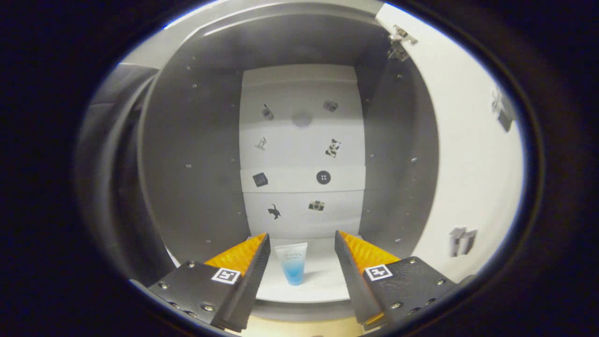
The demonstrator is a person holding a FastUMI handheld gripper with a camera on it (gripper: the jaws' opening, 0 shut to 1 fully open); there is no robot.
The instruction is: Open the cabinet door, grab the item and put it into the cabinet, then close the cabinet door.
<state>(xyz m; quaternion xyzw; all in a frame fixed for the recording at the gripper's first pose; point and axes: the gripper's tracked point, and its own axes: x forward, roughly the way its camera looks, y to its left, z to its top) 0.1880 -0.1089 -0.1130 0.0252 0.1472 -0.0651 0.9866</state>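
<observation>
Evidently, from the gripper view, the small translucent plastic tube with a blue lower half (292, 263) is seen standing on the white bottom shelf (323, 283) of the grey-walled cabinet (196, 154), set between and just beyond the fingers. The gripper (302, 243) is spread wide, and neither finger is touching the tube; it is judged to have been let go so that the tube is left inside. The white cabinet door (468, 154) is swung fully open at the right, hung on a metal hinge (400, 42). The tube's long axis is held upright, its broad flat end up and its narrower rounded blue end down on the shelf.
</observation>
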